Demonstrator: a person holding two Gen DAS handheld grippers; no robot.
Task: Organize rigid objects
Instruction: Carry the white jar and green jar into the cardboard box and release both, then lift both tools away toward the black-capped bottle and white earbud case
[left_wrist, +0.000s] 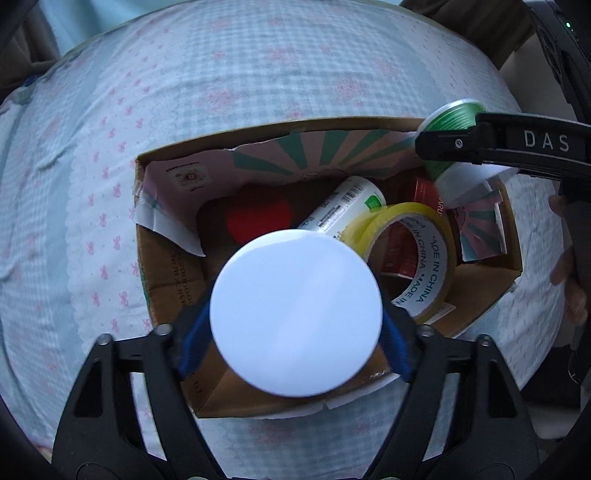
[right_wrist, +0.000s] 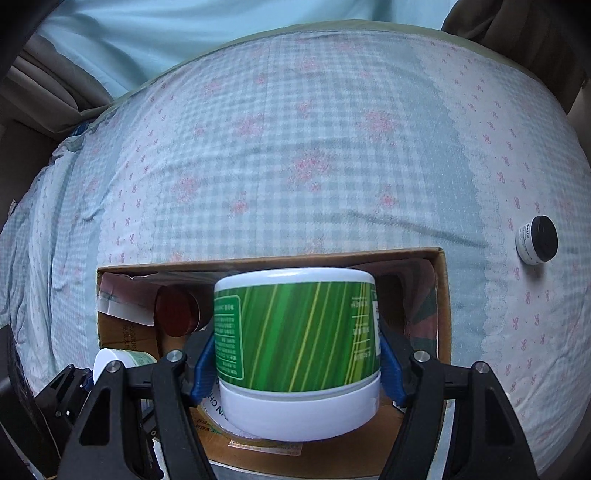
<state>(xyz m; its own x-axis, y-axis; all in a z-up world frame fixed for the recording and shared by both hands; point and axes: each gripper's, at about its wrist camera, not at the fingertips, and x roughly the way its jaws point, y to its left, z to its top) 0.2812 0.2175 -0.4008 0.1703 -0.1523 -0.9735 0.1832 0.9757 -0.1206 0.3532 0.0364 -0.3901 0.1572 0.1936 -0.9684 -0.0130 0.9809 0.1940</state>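
An open cardboard box (left_wrist: 170, 280) lies on the bed. In it are a yellow tape roll (left_wrist: 410, 254), a white bottle (left_wrist: 343, 206) and a red object (left_wrist: 258, 219). My left gripper (left_wrist: 295, 347) is shut on a white-lidded jar (left_wrist: 295, 314) and holds it over the box's near side. My right gripper (right_wrist: 297, 365) is shut on a green jar with white ends (right_wrist: 297, 339), held on its side above the box (right_wrist: 443, 295). That green jar (left_wrist: 452, 118) and the right gripper show over the box's far right corner in the left wrist view.
A small white jar with a black lid (right_wrist: 537, 240) lies on the checked bedsheet (right_wrist: 295, 155) to the right of the box. A torn printed flap (left_wrist: 303, 155) lines the box's far wall. The bed's edges and brown curtains lie beyond.
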